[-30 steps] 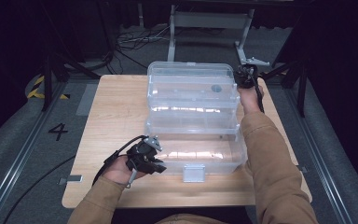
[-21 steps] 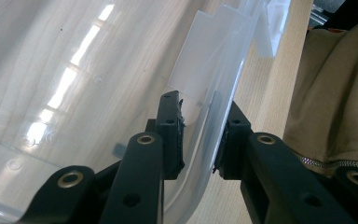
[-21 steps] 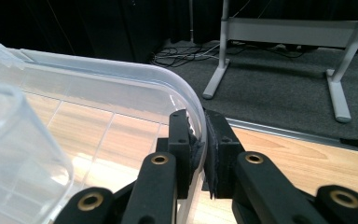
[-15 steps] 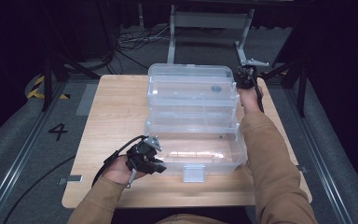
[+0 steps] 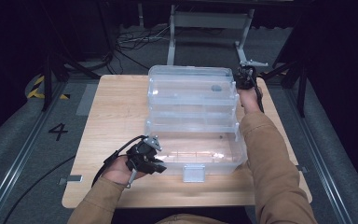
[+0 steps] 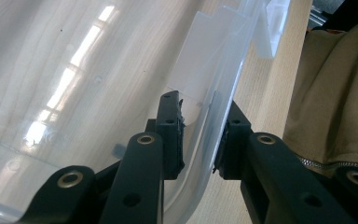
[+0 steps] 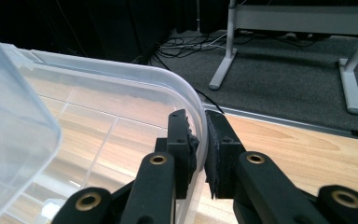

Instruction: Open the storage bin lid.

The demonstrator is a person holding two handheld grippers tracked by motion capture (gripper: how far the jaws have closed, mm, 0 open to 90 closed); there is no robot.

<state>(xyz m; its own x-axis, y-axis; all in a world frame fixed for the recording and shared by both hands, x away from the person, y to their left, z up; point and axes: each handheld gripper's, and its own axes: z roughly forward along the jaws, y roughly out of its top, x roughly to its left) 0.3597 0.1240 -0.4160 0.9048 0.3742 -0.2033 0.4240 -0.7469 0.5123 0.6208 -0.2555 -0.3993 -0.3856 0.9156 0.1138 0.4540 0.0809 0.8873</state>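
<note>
A large clear plastic storage box (image 5: 193, 86) stands in the middle of the wooden table (image 5: 116, 112). A second clear shell (image 5: 200, 149) with a whitish latch (image 5: 193, 172) lies against its near side. My left gripper (image 5: 156, 164) grips the near left corner of that shell; in the left gripper view its jaws (image 6: 199, 140) straddle the curved clear wall (image 6: 214, 70), pads against it. My right gripper (image 5: 241, 80) is at the far right corner of the box. In the right gripper view it (image 7: 200, 140) is shut on the thin rounded rim (image 7: 158, 77).
Grey carpet with black cables (image 5: 135, 42) and a metal stand's legs (image 5: 209, 21) lie beyond the table's far edge. A floor mark "4" (image 5: 58, 131) sits to the left. Bare wood shows left of the box. Tan sleeves (image 5: 270, 168) reach in from the bottom.
</note>
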